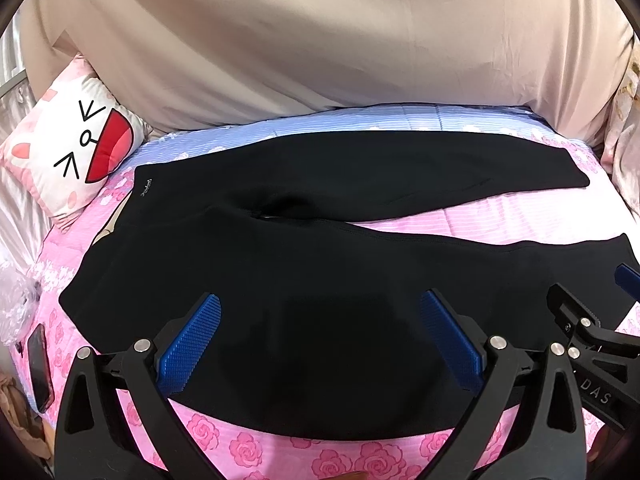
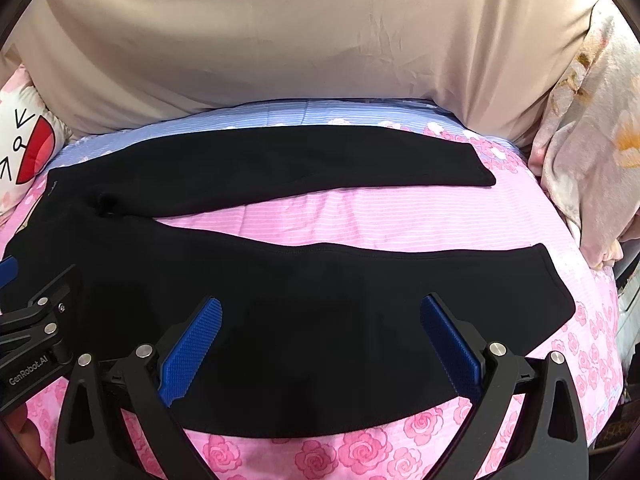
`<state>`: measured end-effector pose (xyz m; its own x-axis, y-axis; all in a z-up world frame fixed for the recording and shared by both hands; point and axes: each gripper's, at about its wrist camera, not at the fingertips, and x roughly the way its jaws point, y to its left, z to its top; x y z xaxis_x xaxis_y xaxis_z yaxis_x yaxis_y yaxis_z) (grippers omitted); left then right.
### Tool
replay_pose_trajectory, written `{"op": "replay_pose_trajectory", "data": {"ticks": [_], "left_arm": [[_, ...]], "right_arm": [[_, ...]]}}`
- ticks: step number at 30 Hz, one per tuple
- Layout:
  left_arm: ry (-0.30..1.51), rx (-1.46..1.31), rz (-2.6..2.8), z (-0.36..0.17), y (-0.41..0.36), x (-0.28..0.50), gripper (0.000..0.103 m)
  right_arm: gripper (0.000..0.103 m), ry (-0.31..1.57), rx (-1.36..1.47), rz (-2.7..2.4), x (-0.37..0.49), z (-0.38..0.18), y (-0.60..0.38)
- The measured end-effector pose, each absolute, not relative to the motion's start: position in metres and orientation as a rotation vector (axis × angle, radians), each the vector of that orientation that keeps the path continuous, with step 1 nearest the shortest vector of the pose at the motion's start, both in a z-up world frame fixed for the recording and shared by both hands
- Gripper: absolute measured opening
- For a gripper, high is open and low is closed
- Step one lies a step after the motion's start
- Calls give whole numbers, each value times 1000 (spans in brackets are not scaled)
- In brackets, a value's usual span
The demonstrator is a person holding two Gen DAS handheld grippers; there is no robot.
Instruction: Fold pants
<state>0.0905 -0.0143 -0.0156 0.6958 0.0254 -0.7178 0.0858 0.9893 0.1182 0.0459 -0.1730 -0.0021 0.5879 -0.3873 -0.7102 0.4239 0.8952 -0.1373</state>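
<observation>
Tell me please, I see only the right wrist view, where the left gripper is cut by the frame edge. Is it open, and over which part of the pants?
Observer: The left gripper is open and holds nothing. Its fingers are spread above the hip part of the black pants, near the waistband.
Operator: What lies to the left of the waistband? My view does not reach there.
Observer: A dark phone lies on the pink bedspread, left of the near waistband corner, close to the bed edge.
</observation>
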Motion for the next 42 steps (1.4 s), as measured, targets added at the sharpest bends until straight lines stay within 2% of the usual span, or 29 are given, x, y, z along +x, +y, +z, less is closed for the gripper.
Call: {"op": "replay_pose_trajectory", "data": {"ticks": [10,13,16,20,24,28,35,39,42], "left_arm": [[811,161,-30,-20,-20,97,98],[804,175,-20,-20,-21,98,98],[820,167,-34,-18,-17,104,98],[812,110,-73,-14,5,118,98],[777,67,-41,-9,38,143,98],[753,-23,81,-6,95,192,98],[799,-143,251,-6,210,291,98],[821,-93,367,-17,266,340,98],[903,-107,380,-37,307,375,98]], "right_arm": [[98,818,54,-477,51,-6,-178],[98,755,81,-451,48,2,-188],[98,629,151,-396,41,19,-228],[98,708,228,-416,74,16,-326],[98,683,370,-424,101,16,-433],[98,747,293,-480,152,13,-498],[98,855,297,-428,215,-19,-558],[98,903,286,-437,238,-36,-573],[98,892,249,-411,251,-37,-570]]}}
